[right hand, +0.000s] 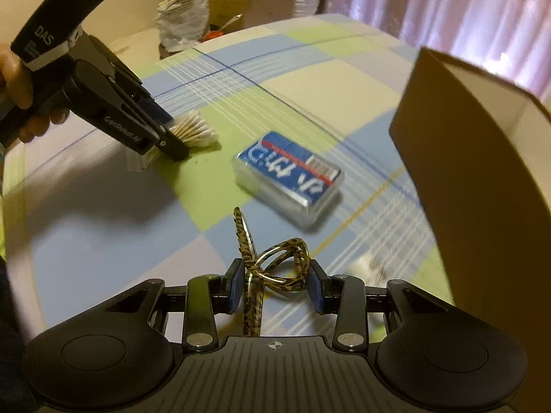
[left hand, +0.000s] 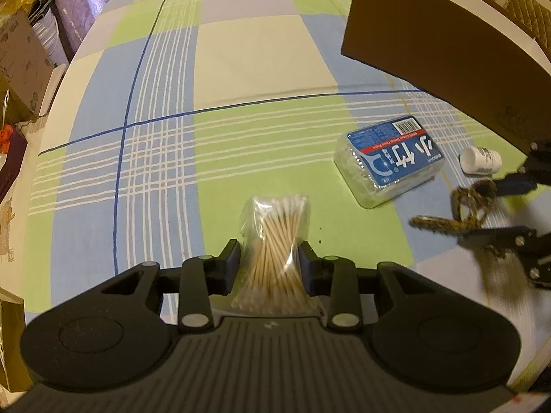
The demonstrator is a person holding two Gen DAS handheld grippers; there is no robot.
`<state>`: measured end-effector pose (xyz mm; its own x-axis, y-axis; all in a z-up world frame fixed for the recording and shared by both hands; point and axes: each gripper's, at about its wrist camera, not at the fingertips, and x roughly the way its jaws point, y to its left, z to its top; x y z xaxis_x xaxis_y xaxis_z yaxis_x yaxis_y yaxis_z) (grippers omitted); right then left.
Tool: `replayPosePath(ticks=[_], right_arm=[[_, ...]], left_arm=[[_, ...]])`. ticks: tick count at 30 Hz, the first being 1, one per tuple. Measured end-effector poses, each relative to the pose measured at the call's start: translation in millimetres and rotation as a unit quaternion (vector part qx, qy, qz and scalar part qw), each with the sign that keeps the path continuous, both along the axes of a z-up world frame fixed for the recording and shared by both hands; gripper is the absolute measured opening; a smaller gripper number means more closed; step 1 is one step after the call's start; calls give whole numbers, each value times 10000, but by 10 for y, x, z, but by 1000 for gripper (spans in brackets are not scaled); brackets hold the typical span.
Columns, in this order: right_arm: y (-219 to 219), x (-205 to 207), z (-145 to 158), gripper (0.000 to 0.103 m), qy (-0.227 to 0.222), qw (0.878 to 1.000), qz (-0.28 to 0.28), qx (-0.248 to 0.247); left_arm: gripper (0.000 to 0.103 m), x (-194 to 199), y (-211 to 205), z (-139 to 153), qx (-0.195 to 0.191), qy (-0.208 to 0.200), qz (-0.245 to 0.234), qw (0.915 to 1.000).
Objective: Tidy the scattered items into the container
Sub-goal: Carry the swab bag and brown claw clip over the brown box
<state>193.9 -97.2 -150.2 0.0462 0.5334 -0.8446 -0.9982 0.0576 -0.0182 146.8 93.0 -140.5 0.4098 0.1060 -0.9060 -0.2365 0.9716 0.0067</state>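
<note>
A clear bag of cotton swabs (left hand: pixel 279 241) lies on the plaid tablecloth, and my left gripper (left hand: pixel 270 258) is shut on its waist. The right wrist view shows that same left gripper (right hand: pixel 172 141) low on the table, with the swabs (right hand: pixel 196 130) fanning out past its tips. My right gripper (right hand: pixel 275 285) is shut on a leopard-print knotted hair tie (right hand: pixel 253 309) held above the cloth. It appears blurred in the left wrist view as the right gripper (left hand: pixel 482 206) holding the hair tie (left hand: pixel 471 203). The brown cardboard container (left hand: pixel 447 51) (right hand: pixel 482 172) stands to the right.
A clear box with a blue label (left hand: pixel 389 161) (right hand: pixel 289 179) lies between the grippers and the container. A small white bottle (left hand: pixel 480 160) lies on its side near the container's base. Boxes and bags (left hand: pixel 20 62) stand beyond the table's left edge. A hand (right hand: pixel 13 79) grips the left tool.
</note>
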Motion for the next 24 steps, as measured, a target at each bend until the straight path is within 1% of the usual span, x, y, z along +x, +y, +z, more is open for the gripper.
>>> replayPosePath(ticks=[4, 5, 7, 8, 9, 11, 13, 14, 15, 16, 17, 18, 20, 22, 24], right_arm=[[-141, -4, 16, 36, 283, 9989, -376, -49], [-173, 0, 16, 36, 302, 9983, -490, -29], [-197, 1, 5, 48, 310, 9978, -591, -8], [-197, 2, -1, 62, 251, 9974, -682, 8], [-204, 7, -4, 68, 195, 9970, -750, 38], [-180, 12, -12, 68, 206, 9971, -731, 69], [-152, 12, -43, 68, 244, 9966, -778, 92], [-131, 8, -70, 68, 242, 9965, -795, 64], [-113, 4, -95, 67, 212, 9963, -826, 43], [-105, -7, -118, 64, 203, 9964, -827, 40], [-93, -17, -139, 51, 200, 9965, -816, 11], [-85, -36, -158, 46, 186, 9965, -810, -8], [-88, -54, -152, 44, 132, 9966, -818, 7], [-105, -54, -128, 40, 113, 9962, -860, 59], [-129, -31, -103, 40, 181, 9950, -977, 28]], left_arm=[[30, -44, -58, 5, -104, 21, -197, 9998], [33, -58, -80, 3, -85, 13, -211, 9997], [40, -72, -107, -6, -89, -37, -246, 9997], [47, -64, -118, -11, -89, -43, -255, 9996], [51, -47, -129, -17, -67, -28, -239, 9997], [52, -6, -158, -28, 34, -20, -251, 9997], [52, 27, -168, -29, 42, -32, -271, 9996], [48, 39, -172, -23, 44, -26, -268, 9996], [42, 46, -179, -15, 45, -35, -277, 9996], [39, 50, -191, -7, 58, -48, -295, 9995], [35, 50, -204, -1, 49, -57, -314, 9995], [29, 52, -213, 3, 50, -63, -323, 9994], [23, 49, -251, 17, 53, -67, -373, 9993], [22, 39, -299, 26, 56, -47, -424, 9991], [21, 17, -338, 38, -4, -35, -480, 9988]])
